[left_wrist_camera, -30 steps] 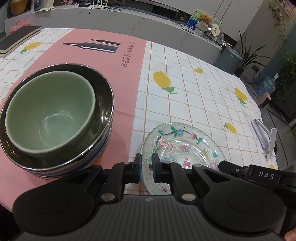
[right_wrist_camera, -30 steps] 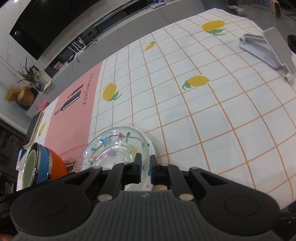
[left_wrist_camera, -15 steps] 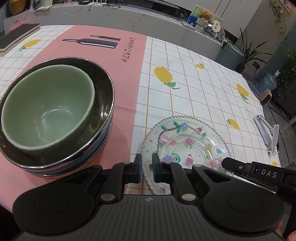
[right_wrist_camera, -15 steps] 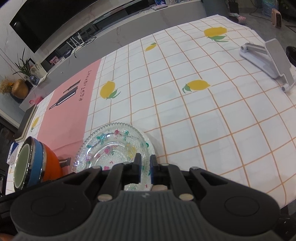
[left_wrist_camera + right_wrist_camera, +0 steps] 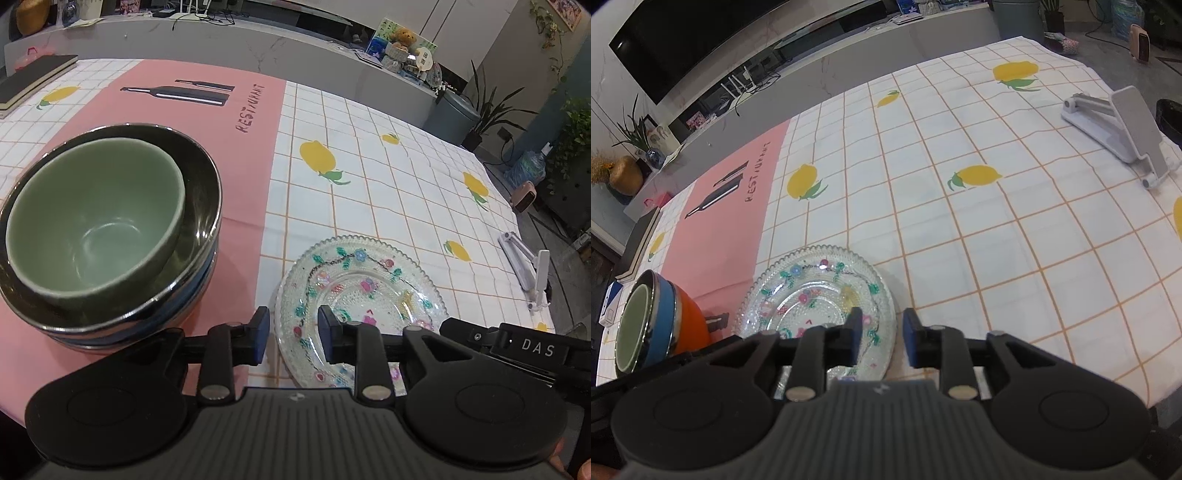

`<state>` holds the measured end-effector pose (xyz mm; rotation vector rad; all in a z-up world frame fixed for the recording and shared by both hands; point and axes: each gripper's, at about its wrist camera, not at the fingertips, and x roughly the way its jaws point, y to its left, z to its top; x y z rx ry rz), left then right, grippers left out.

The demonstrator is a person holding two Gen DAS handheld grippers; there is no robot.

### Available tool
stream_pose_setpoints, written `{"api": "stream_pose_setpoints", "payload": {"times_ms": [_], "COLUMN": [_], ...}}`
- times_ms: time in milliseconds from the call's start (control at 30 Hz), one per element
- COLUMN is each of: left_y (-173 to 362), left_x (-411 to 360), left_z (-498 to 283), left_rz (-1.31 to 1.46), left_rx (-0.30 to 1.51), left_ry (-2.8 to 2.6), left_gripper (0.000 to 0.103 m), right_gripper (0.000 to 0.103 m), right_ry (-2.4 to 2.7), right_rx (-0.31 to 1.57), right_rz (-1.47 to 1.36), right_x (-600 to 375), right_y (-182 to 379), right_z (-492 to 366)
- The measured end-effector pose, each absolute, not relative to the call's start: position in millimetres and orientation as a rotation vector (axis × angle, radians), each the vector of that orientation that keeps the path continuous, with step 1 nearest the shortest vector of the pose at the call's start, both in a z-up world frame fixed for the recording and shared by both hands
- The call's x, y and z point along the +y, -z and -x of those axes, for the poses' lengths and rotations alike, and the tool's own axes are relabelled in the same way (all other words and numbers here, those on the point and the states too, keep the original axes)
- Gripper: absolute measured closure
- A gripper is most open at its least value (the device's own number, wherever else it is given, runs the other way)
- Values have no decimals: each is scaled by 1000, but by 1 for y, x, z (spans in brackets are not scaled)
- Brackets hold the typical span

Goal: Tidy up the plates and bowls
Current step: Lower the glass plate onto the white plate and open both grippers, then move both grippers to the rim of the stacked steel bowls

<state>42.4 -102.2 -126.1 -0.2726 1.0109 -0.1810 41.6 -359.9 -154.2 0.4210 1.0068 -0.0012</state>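
Two hand-held grippers hover low over a table covered by a white checked tablecloth printed with yellow lemons.

In the left wrist view, the left gripper sits at lower centre with its blue-padded fingers apart and nothing between them. The right gripper, at lower centre of its own view, is likewise spread and empty.

The clear pressed-glass plate with a scalloped rim and painted flowers lies flat on the cloth, just beyond both sets of fingertips. At the left of the left view stands a nested stack: a matte sage-green ceramic bowl inside a glossy dark bowl with a shiny metal rim. The right view shows blue and orange bowls beneath them.

The step in hand is probably gripping the plate. Its rim is thin, beaded and likely slippery, so a finger should slide under the raised edge and close squarely across it, without tipping it against the bowls.

A white folding stand lies at the upper right of the right view, well apart.
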Motion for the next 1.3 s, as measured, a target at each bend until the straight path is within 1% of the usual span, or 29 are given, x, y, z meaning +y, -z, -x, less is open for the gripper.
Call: {"api": "stream_pose_setpoints", "payload": {"times_ms": [67, 133, 167, 200, 367, 433, 533, 700, 767, 900, 1100, 1267, 1300], "left_y": [126, 125, 124, 123, 108, 98, 84, 61, 53, 42, 32, 33, 35], "left_x": [-101, -100, -99, -98, -93, -91, -85, -70, -61, -39, 6, 45, 52], "left_z": [-40, -37, -35, -34, -21, -15, -7, 6, 13, 23, 24, 16, 13], "left_rz": [277, 282, 285, 292, 318, 315, 303, 291, 293, 285, 326, 373, 384], "left_rx": [1011, 1006, 1003, 1003, 979, 960, 935, 919, 893, 845, 816, 822, 827], "left_ry": [189, 201, 208, 217, 296, 327, 349, 360, 360, 314, 217, 145, 134], "left_gripper": [66, 64, 61, 59, 46, 43, 39, 39, 39, 39, 39, 38, 38], "right_gripper": [74, 71, 69, 66, 65, 59, 57, 54, 50, 38, 38, 34, 31], "right_ry": [1, -4, -6, -8, -19, -30, -51, -102, -127, -163, -218, -241, -244], "right_rx": [1021, 1034, 1036, 1040, 1033, 1019, 1005, 994, 990, 977, 987, 1007, 1013], "right_rz": [-436, -461, -469, -476, -475, -468, -456, -432, -422, -399, -375, -362, -363], "right_x": [-361, -363, -363, -364, -358, -353, -342, -318, -307, -287, -257, -234, -231], "right_y": [154, 154, 154, 154, 146, 138, 125, 106, 98, 87, 81, 82, 83], "right_z": [-39, -36, -33, -31, -18, -14, -11, -9, -9, -9, -14, -20, -21]}}
